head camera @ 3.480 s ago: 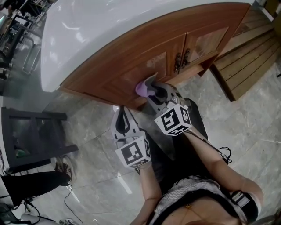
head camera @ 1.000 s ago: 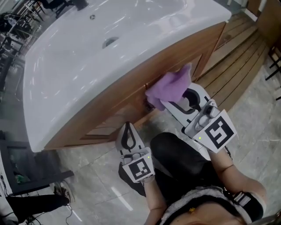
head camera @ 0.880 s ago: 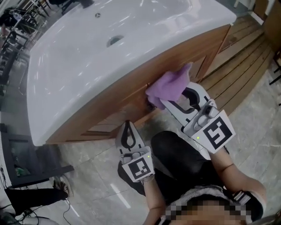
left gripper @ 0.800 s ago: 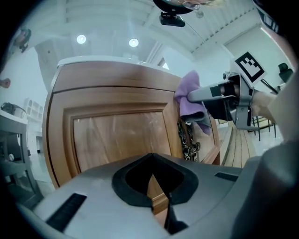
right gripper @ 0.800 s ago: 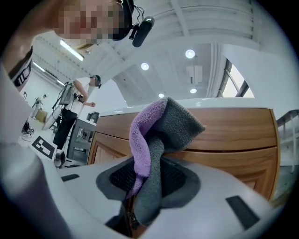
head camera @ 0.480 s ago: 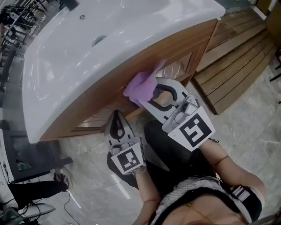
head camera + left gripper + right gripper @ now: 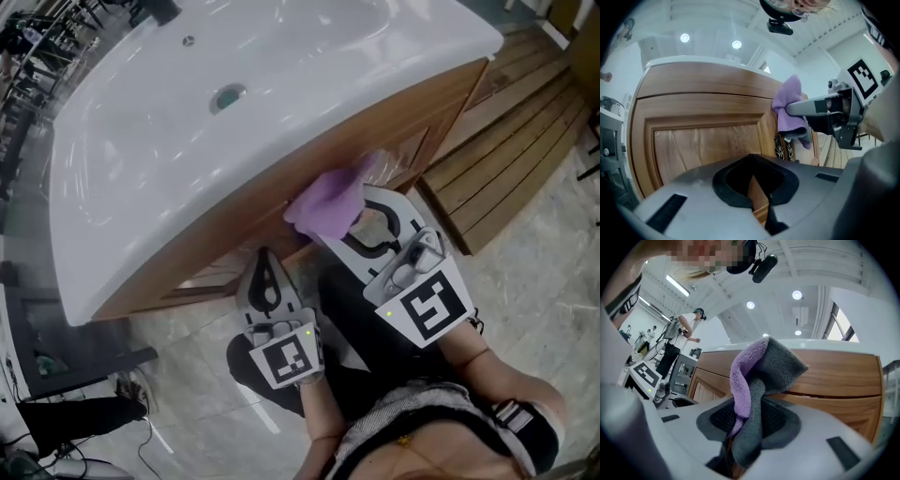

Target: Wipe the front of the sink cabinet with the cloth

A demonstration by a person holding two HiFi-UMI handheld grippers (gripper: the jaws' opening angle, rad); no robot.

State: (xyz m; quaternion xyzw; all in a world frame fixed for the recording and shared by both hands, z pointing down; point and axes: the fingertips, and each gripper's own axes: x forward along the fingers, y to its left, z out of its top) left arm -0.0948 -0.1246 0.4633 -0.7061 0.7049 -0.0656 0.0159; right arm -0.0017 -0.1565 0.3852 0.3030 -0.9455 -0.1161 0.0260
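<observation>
Two hand-held grippers are raised before the sink cabinet, whose wooden front runs under the white sink. The right hand-held gripper has its jaws clamped on the cloth, which is purple on one face and grey on the other. The cloth bunches up above the jaw tips. In the head view it lies against the top of the cabinet front, just below the sink's rim. The left gripper view places it at the upper corner of a door, right above the dark door handles.

The left hand-held gripper sits lower and to the left, well apart from the cloth. Its jaws are brought together with nothing between them, and they point at a recessed door panel without touching it.

A slatted wooden platform lies on the floor just beside the cabinet's right end. The floor is pale and glossy.
</observation>
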